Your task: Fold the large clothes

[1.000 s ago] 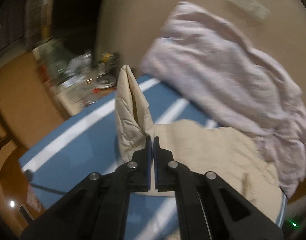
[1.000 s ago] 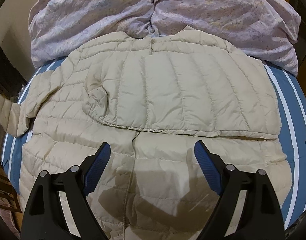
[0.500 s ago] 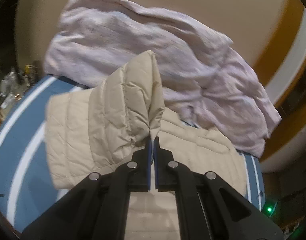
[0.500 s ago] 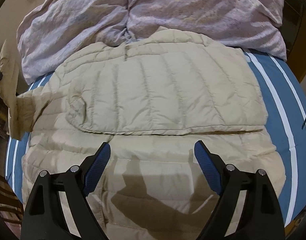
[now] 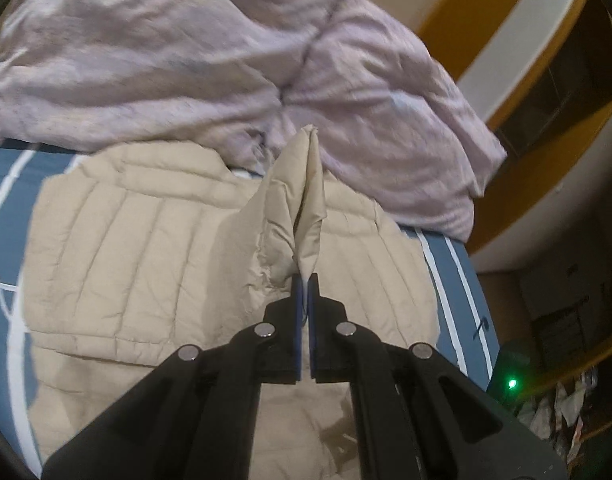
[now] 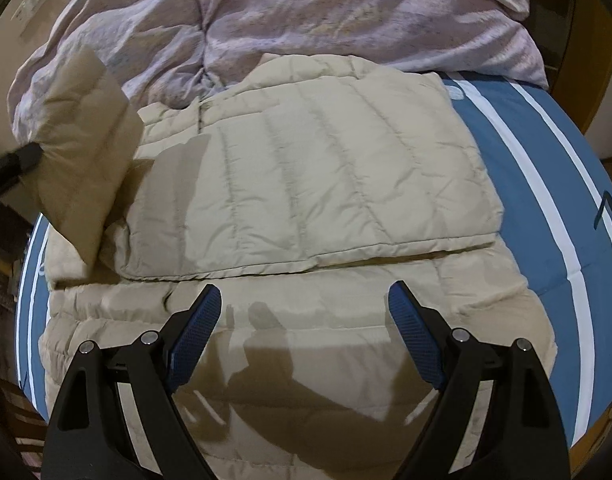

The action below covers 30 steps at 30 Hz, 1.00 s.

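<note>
L hand-held gripper (image 5: 304,280): jaws clamped on beige puffer jacket (image 6: 325,184) sleeve (image 5: 302,200), sleeve lifted above jacket body. R hand-held gripper (image 6: 304,300): jaws wide apart, nothing between, above jacket hem. Jacket lies flat on blue striped bed (image 6: 545,160), just below lilac duvet (image 6: 345,12).

My left gripper (image 5: 304,280) and right gripper (image 6: 304,310) are matte black, with round silver screws and blue textured fingers (image 6: 196,330).
</note>
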Tool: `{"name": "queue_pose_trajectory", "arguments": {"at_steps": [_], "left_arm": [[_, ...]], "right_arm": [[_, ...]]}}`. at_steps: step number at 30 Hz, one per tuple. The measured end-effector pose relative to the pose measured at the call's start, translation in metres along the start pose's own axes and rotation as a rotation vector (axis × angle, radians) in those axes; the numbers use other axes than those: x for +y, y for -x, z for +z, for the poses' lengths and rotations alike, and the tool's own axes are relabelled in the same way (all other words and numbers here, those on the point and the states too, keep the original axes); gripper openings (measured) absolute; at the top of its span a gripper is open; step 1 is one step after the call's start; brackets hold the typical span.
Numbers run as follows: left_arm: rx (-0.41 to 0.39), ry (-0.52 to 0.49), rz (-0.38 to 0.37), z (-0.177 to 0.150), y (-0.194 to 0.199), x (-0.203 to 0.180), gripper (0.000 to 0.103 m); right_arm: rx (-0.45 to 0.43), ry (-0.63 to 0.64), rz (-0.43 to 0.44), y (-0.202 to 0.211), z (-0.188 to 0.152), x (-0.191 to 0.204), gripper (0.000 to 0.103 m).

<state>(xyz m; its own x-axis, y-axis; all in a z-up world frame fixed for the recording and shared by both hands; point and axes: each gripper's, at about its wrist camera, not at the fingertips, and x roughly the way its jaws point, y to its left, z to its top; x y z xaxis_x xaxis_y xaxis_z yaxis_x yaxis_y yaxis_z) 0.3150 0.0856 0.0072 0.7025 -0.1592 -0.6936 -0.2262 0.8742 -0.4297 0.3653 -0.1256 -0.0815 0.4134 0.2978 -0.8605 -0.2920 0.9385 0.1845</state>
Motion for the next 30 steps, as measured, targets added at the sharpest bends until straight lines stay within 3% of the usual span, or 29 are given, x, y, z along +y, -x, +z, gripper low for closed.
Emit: {"name": "queue_pose_trajectory", "arguments": {"at_steps": [5, 6, 9, 10, 17, 22, 30], "left_arm": [[0.077, -0.013, -0.035, -0.013, -0.025, -0.011, 0.005], [0.081, -0.016, -0.036, -0.013, -0.024, -0.011, 0.01], [0.078, -0.042, -0.032, -0.015, -0.02, -0.012, 0.043], [0.072, -0.047, -0.025, -0.014, -0.018, -0.012, 0.049], [0.054, -0.047, 0.056, -0.011, -0.007, 0.018, 0.053], [0.058, -0.025, 0.143, -0.012, -0.008, 0.044, 0.053], [0.086, -0.012, 0.267, -0.017, -0.022, 0.075, 0.053]], "right_arm": [[0.005, -0.022, -0.001, -0.002, 0.006, -0.007, 0.087], [0.004, -0.023, 0.001, -0.003, 0.008, -0.008, 0.087], [0.0, -0.041, 0.021, -0.002, 0.015, -0.01, 0.087], [-0.001, -0.055, 0.037, -0.002, 0.019, -0.012, 0.087], [0.013, -0.153, 0.199, -0.009, 0.04, -0.011, 0.085], [0.048, -0.18, 0.29, -0.022, 0.052, 0.005, 0.077], [0.097, -0.145, 0.306, -0.043, 0.058, 0.033, 0.07]]}}
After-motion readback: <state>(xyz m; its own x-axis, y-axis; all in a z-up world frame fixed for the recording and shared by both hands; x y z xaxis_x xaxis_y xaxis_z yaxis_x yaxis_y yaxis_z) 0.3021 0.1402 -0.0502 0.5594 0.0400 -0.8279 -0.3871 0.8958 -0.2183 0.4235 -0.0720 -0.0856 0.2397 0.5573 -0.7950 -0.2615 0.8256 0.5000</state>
